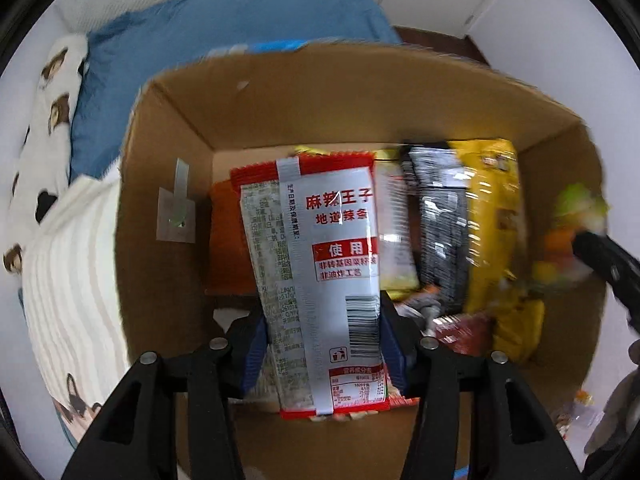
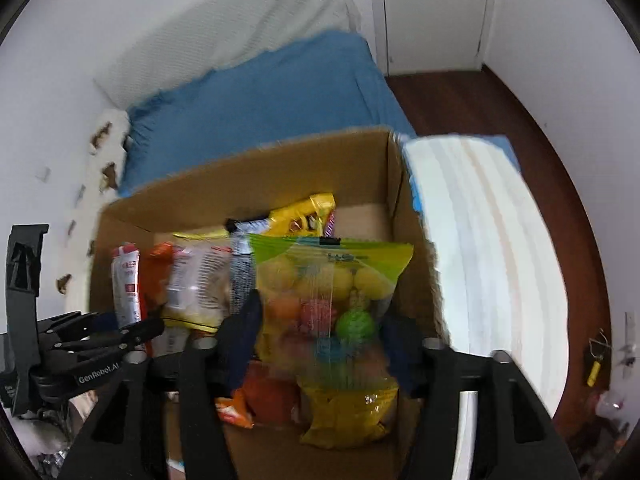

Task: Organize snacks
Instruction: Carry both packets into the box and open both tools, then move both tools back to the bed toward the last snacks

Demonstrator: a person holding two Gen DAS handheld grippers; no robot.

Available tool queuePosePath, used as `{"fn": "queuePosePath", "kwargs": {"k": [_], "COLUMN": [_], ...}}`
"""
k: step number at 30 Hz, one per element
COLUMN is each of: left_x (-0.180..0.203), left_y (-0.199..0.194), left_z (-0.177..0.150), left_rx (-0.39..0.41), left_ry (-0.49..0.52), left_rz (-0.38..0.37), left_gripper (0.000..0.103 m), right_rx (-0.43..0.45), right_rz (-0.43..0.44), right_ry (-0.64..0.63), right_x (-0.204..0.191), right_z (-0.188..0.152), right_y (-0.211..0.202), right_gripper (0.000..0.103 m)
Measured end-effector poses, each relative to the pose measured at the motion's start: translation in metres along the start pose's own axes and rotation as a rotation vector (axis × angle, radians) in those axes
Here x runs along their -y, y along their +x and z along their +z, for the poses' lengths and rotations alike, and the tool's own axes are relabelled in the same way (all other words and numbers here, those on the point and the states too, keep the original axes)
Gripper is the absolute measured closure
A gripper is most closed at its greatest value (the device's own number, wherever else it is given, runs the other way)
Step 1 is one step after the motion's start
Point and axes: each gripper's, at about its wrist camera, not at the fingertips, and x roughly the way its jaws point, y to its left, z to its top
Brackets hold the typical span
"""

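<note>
An open cardboard box (image 1: 280, 80) (image 2: 240, 184) holds several snack bags standing in a row: an orange packet (image 1: 228, 240), a black-and-white packet (image 1: 440, 232) and a yellow bag (image 1: 492, 220). My left gripper (image 1: 320, 312) (image 2: 120, 332) points down into the box's left side, its blue pads against both edges of a red and white snack packet (image 1: 320, 260) (image 2: 126, 284). My right gripper (image 2: 322, 308) hangs over the box's right side with its jaws wide. A clear bag of coloured candy balls with a green top (image 2: 328, 288) (image 1: 576, 208) sits between the pads, which stand clear of it.
The box rests on a bed with a blue blanket (image 2: 260, 92) (image 1: 240, 12). A white striped cloth (image 2: 480, 240) (image 1: 68, 260) lies beside the box. A dark wooden floor (image 2: 460, 96) and a white door (image 2: 436, 12) are beyond the bed.
</note>
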Motion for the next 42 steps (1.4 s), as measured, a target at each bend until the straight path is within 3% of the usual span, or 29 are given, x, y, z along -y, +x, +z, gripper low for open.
{"fn": "queuePosePath", "kwargs": {"k": [1,3,4,9,15,26,42], "left_x": [-0.004,-0.011,-0.013,-0.015,-0.014,0.004,0.025], "left_y": [0.006,0.012,0.014,0.010,0.004,-0.047,-0.133], "left_z": [0.002,0.005,0.005,0.003,-0.009,-0.061,-0.133], "left_rx": [-0.006,-0.012,-0.010,0.024,0.054,0.230,0.459], "left_ry": [-0.010,-0.025,-0.032,-0.040,-0.025,0.002,0.031], "left_rz": [-0.011,-0.023,-0.034,-0.052,-0.019,0.032,0.036], "left_gripper": [0.047,0.020,0.018,0.017,0.015,0.015,0.015], "right_rx": [-0.006,-0.009,-0.015,-0.024,-0.025,0.010,0.198], "right_rz": [-0.007,-0.019,-0.019,-0.023,-0.011,0.001,0.032], "right_ry": [-0.001,-0.006,-0.013,-0.019,-0.023,-0.065,-0.117], "right_x": [-0.001,-0.002,-0.004,-0.007,-0.008,-0.013,-0.010], "right_z": [-0.001,-0.003,-0.004,-0.007,-0.024,-0.065,-0.128], "right_y": [0.009,0.013,0.015,0.023,0.014,-0.009,-0.124], "right_gripper": [0.009,0.008,0.008,0.007,0.007,0.007,0.007]}}
